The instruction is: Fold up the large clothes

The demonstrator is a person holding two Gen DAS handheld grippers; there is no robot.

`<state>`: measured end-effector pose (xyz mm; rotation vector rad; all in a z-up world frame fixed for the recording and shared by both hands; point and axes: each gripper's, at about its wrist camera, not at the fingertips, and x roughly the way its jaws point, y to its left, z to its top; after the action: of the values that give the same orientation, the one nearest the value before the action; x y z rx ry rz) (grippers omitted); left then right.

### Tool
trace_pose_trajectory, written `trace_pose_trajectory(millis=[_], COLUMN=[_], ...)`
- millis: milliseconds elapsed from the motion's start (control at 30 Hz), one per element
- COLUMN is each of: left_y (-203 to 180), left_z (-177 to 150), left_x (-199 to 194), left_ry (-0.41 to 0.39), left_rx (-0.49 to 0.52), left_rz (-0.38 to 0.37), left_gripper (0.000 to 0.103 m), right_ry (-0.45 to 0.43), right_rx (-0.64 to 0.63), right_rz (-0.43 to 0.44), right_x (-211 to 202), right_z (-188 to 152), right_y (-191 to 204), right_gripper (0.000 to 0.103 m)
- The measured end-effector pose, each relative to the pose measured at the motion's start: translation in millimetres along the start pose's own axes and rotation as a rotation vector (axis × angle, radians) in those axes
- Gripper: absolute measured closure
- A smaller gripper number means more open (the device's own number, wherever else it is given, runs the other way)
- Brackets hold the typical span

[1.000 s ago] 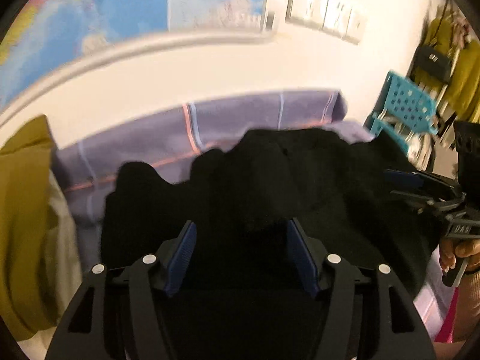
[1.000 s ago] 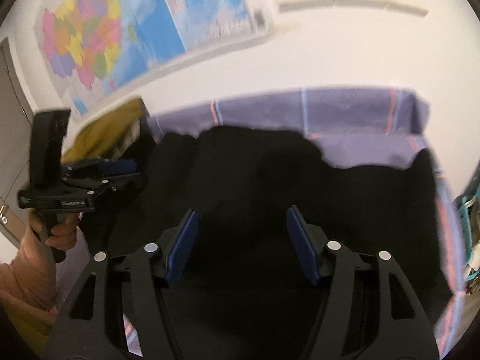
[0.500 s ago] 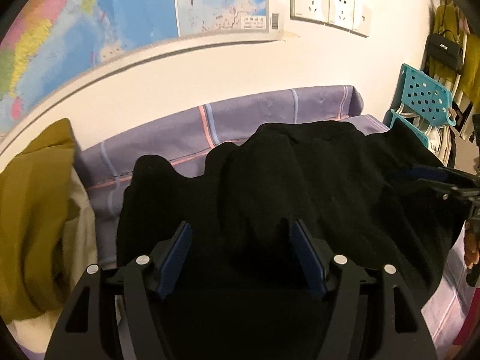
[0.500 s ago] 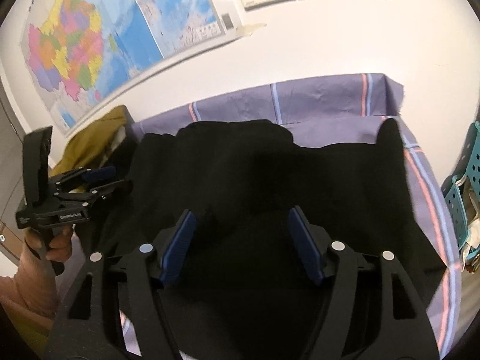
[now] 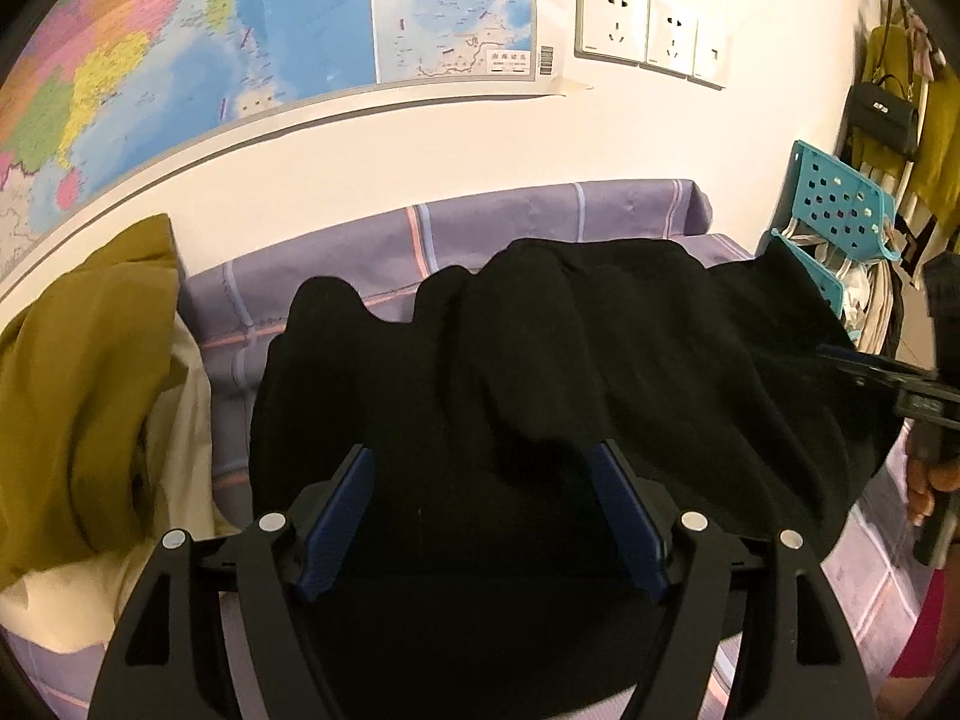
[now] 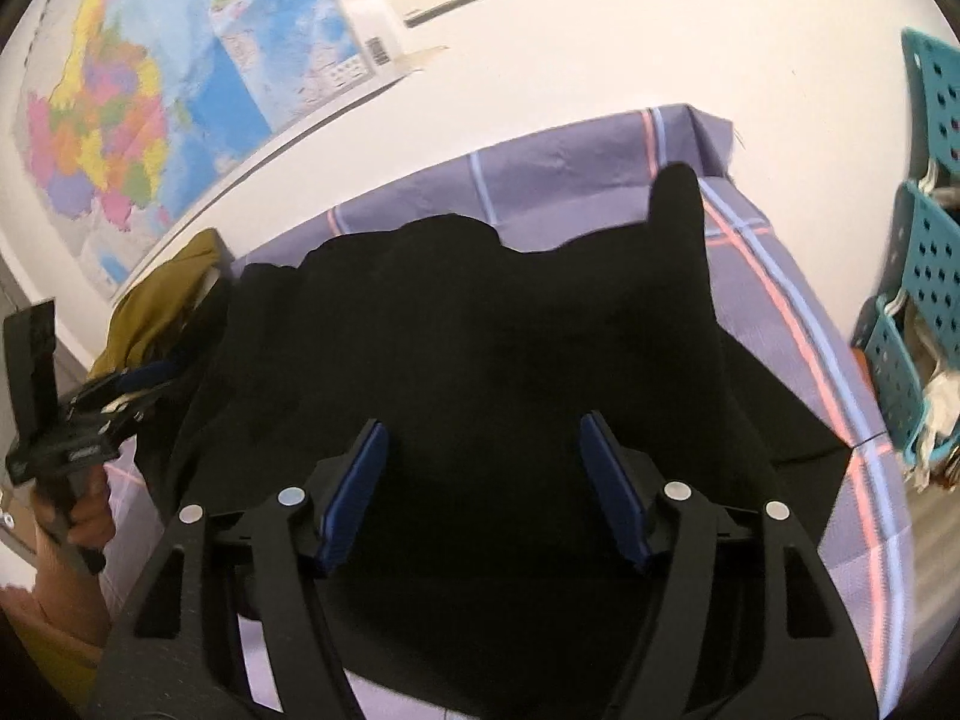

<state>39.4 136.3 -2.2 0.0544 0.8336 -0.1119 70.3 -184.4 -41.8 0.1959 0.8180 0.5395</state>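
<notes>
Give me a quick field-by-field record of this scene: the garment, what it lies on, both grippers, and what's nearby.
garment: black garment, rumpled, spread out
surface: purple plaid sheet
left gripper: open, jaws just been opening, over the black cloth, nothing pinched
right gripper: open, over the black cloth, nothing pinched
left of garment: mustard cloth
right of sheet: teal perforated basket
wall: map, sockets

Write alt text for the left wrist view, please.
A black garment lies rumpled on a purple checked sheet, with the open left gripper above its near edge. Mustard cloth lies at left; a map hangs behind.
</notes>
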Motion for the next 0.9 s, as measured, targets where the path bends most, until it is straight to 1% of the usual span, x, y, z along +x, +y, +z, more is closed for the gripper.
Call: trace_pose_trajectory(millis=[167,200,267,333,433,533,600,667,733,800,833,867,900], left_y=[9.0,13.2,22.1,28.5,39.3,51.2,55.5,56.0,54.1,51.8,50.8,49.2,48.1], left_z=[-10.2,-13.5,-21.4,-27.5,-37.2,-47.9,-53.6,-58.1,-59.0,-61.6,-62.5,-62.7,-63.5], left_x=[-11.9,-14.5,-20.1,-25.8,-34.6,-43.7,-47.7,-48.3,-43.5,-35.6,-32.1,-28.0,-27.1], left_ry=[-0.01,-0.012,-0.012,-0.018,-0.029,-0.042,-0.049,-0.047,-0.032,-0.007,0.001,0.009,0.01], left_rx=[-0.03,-0.042,-0.068,-0.079,-0.092,-0.126,-0.129,-0.124,-0.119,-0.123,-0.123,-0.121,-0.122], left_rz=[-0.004,0.004,-0.003,-0.01,-0.007,-0.028,-0.039,-0.039,-0.036,-0.033,-0.03,-0.026,-0.026], left_gripper=[0.028,0.028,0.028,0.028,0.028,0.027,0.024,0.024,0.024,0.024,0.024,0.024,0.024], right_ry=[-0.005,-0.006,-0.019,-0.043,-0.071,-0.104,-0.13,-0.125,-0.111,-0.087,-0.076,-0.068,-0.06], right_rx=[0.003,0.007,0.016,0.014,0.017,0.01,0.015,0.032,0.055,0.047,0.036,0.03,0.016], right_rz=[-0.016,-0.014,-0.003,0.03,0.04,0.016,-0.043,-0.091,-0.096,-0.105,-0.107,-0.108,-0.113], right_x=[5.3,2.5,-8.2,-23.5,-45.2,-66.4,-81.6,-88.3,-89.1,-84.6,-79.9,-76.6,-71.5], right_z=[-0.9,-0.8,-1.0,-5.3,-15.0,-29.1,-42.3,-55.2,-66.7,-75.7,-80.0,-82.8,-84.8], right_y=[-2.9,-2.8,-2.8,-2.4,-5.8,-10.6,-18.2,-27.2,-35.7,-38.3,-37.4,-36.5,-35.6], right_gripper=[0.038,0.038,0.037,0.036,0.034,0.034,0.034,0.033,0.033,0.034,0.036,0.041,0.043])
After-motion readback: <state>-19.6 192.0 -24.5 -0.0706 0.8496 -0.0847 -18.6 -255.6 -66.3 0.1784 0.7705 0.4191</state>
